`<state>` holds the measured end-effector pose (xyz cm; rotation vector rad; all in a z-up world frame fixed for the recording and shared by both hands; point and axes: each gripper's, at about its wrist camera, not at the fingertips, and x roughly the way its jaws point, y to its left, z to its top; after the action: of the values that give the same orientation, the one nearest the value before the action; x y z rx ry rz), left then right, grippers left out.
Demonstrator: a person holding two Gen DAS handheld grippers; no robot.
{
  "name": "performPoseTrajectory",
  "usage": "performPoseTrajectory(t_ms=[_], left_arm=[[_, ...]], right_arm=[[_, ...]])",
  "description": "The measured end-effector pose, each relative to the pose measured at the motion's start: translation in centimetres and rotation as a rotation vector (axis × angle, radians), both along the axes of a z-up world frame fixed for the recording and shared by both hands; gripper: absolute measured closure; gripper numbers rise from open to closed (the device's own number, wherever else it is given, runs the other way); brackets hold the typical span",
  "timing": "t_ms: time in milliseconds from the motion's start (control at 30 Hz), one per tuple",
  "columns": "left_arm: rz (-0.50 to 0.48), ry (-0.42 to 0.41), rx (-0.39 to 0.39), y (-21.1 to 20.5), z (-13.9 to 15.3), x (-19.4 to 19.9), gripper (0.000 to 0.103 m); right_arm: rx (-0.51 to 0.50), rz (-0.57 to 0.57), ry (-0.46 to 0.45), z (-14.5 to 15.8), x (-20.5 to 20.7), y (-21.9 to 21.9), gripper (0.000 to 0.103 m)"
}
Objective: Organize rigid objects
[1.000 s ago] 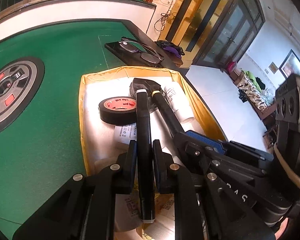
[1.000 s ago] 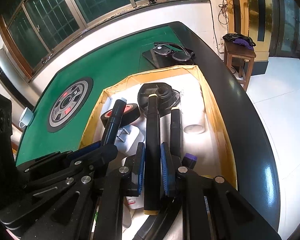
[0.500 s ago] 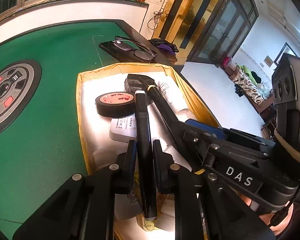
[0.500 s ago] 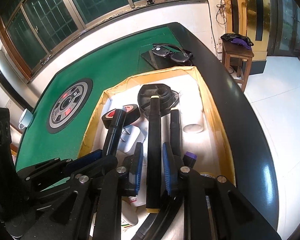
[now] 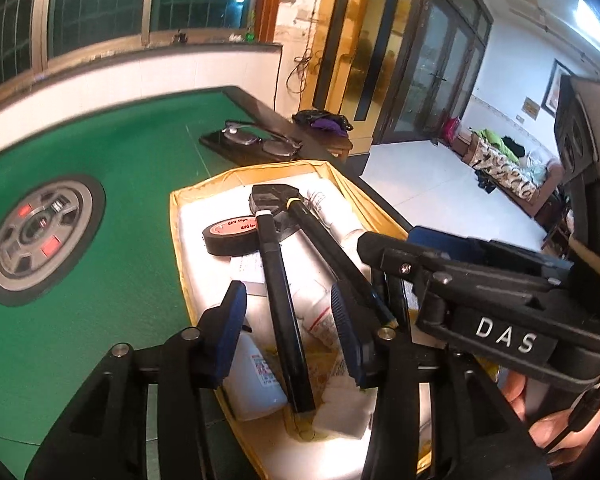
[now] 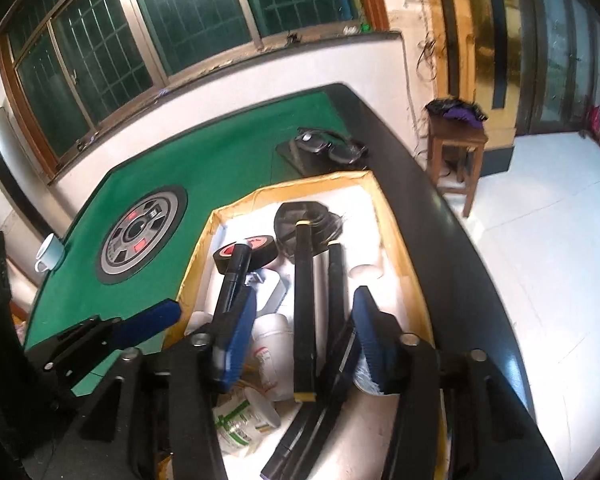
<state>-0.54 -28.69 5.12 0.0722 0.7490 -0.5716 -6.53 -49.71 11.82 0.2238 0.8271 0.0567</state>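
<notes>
Both sets of fingers have just been opening since the earlier frames, where each was clamped on a black stick; each stick is now lying loose between parted pads.

Left gripper [image 5: 288, 324]: fingers [image 5: 230, 328] standing roughly half open, gripping nothing. Black stick with white tip [image 5: 280, 308] is lying between them without contact, resting on the clutter in the tray.

Right gripper [image 6: 300, 340]: fingers [image 6: 238, 336] likewise about half open, gripping nothing. Black stick with yellow bands [image 6: 304, 304] is lying between them, its near end resting over a white bottle [image 6: 270, 354]; a 2nd black stick [image 6: 336, 280] is lying just beside it.

Container: yellow-rimmed tray [image 5: 176, 240], standing on the green counter [image 5: 120, 184] near its dark edge. Also holding a roll of black tape [image 5: 228, 236], a black moulded part [image 5: 272, 200] at the far end, white bottles and paper packets.

Beyond the tray: glasses [image 5: 260, 142] sitting on a dark slab, untouched.

Step in hand, by judgement: releasing, 2 sticks being deposited side by side in the tray.

Next move, by judgement: both grippers are needing to lift clear straight back, pads kept apart so as not to drag either stick out; then anything left outside the tray is awaiting collection.
</notes>
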Motion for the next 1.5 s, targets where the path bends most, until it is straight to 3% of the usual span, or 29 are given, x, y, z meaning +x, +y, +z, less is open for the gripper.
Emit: performPoseTrajectory(t_ms=[100, 200, 400, 667, 867, 1500], left_arm=[[0.000, -0.042, 0.018, 0.1, 0.0, -1.0, 0.058], [0.007, -0.096, 0.038, 0.5, 0.0, -2.0, 0.044], [0.020, -0.172, 0.055, 2.1, -0.1, -3.2, 0.044], [0.026, -0.222, 0.061, 3.7, -0.4, -4.4, 0.042], [0.048, -0.282, 0.065, 4.8, -0.7, -5.2, 0.032], [0.052, -0.243, 0.054, 6.8, -0.8, -5.0, 0.020]], right_arm=[[-0.013, -0.023, -0.032, 0.4, -1.3, 0.2, 0.049], [-0.029, -0.043, -0.062, 0.7, -2.4, 0.7, 0.042], [-0.073, -0.069, -0.084, 0.8, -3.9, 2.0, 0.032], [-0.091, -0.093, -0.069, -0.3, -5.7, 3.5, 0.029], [-0.090, -0.121, -0.079, -0.6, -7.0, 3.8, 0.028], [-0.133, -0.138, -0.095, -0.3, -7.5, 4.6, 0.027]])
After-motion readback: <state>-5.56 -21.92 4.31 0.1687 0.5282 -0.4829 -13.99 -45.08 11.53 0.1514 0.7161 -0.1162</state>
